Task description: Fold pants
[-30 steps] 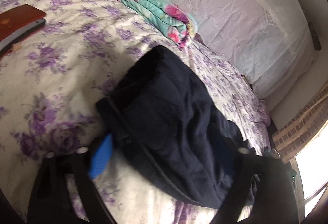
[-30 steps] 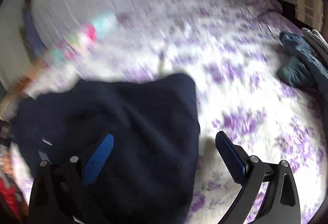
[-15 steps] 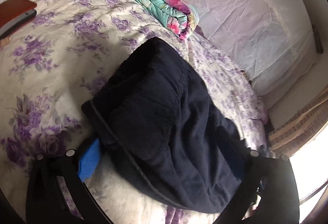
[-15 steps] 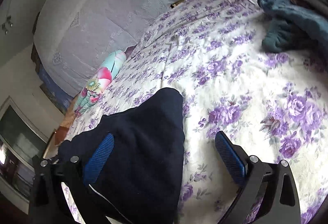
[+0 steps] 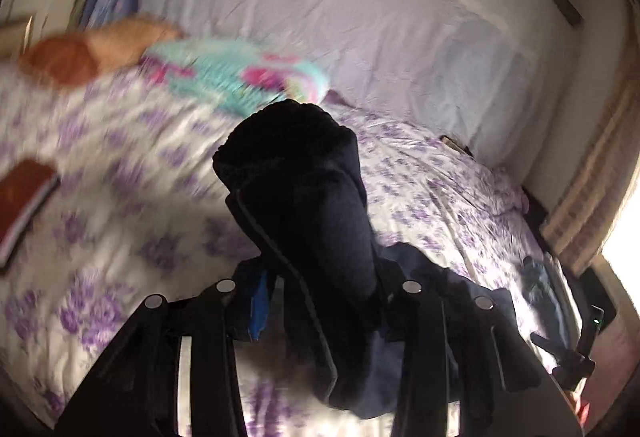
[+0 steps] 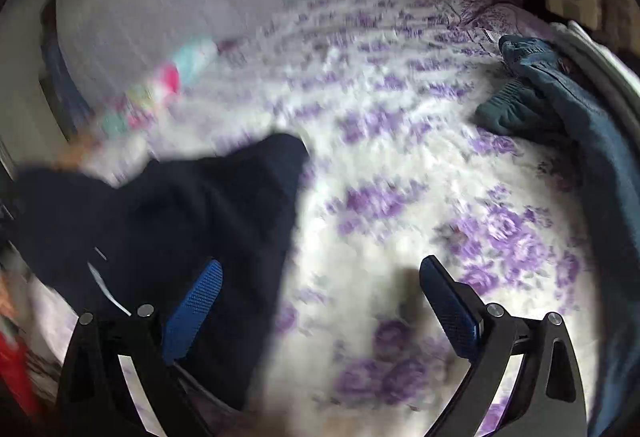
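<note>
Left hand-held gripper [image 5: 320, 311]: jaws have just been closing and now clamp the navy pants [image 5: 312, 205], bunched and raised directly ahead. Right hand-held gripper [image 6: 320, 301]: released, pants beside its left finger. Folding appears partly complete; final fold and laying flat on the bed [image 6: 400, 197] remain.

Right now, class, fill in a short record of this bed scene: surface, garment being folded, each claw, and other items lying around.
surface: bed sheet, white with purple flowers
garment: dark navy fleece pants, bunched between the left claw's fingers
left claw: has just been closing, clamped on the pants
right claw: open, nothing gripped, pants edge beside one finger
other items: folded turquoise floral blanket; teal-blue clothes pile
</note>
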{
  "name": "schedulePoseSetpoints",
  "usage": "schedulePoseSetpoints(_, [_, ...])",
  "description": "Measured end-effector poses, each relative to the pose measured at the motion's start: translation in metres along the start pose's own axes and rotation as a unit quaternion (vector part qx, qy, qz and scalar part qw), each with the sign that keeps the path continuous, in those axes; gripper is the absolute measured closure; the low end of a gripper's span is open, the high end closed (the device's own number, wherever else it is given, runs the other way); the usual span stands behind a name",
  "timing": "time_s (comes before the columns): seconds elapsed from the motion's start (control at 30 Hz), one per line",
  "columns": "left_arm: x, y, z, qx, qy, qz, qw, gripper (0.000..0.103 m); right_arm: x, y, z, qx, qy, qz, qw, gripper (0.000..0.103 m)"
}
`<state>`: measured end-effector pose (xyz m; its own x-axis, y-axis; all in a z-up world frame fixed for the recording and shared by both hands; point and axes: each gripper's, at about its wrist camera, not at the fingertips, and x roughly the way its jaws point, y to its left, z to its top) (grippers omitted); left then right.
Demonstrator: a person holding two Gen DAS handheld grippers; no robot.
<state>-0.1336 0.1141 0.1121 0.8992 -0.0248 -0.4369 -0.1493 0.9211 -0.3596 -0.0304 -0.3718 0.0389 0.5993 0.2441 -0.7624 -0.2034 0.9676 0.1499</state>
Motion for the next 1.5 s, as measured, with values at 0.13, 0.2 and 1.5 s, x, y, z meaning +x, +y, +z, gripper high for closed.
schedulePoseSetpoints(0.13, [-0.001, -0.082, 0.009, 0.088, -0.019, -0.030, 0.9955, 0.066, 0.007, 0.016, -0.002, -0.055, 0.007, -0.031, 0.998, 0.003])
schedulePoseSetpoints(0.2, [0.003, -0.122, 0.009, 0.127, -0.020, -0.050, 0.9904, 0.066, 0.004, 0.002, -0.001, -0.020, -0.007, 0.024, 0.999, 0.003])
schedulePoseSetpoints(1.5, [0.128, -0.214, -0.136, 0.266, 0.158, -0.057, 0.9491, 0.005, 0.051, -0.056, 0.063, 0.079, -0.025, 0.089, 0.993, 0.003])
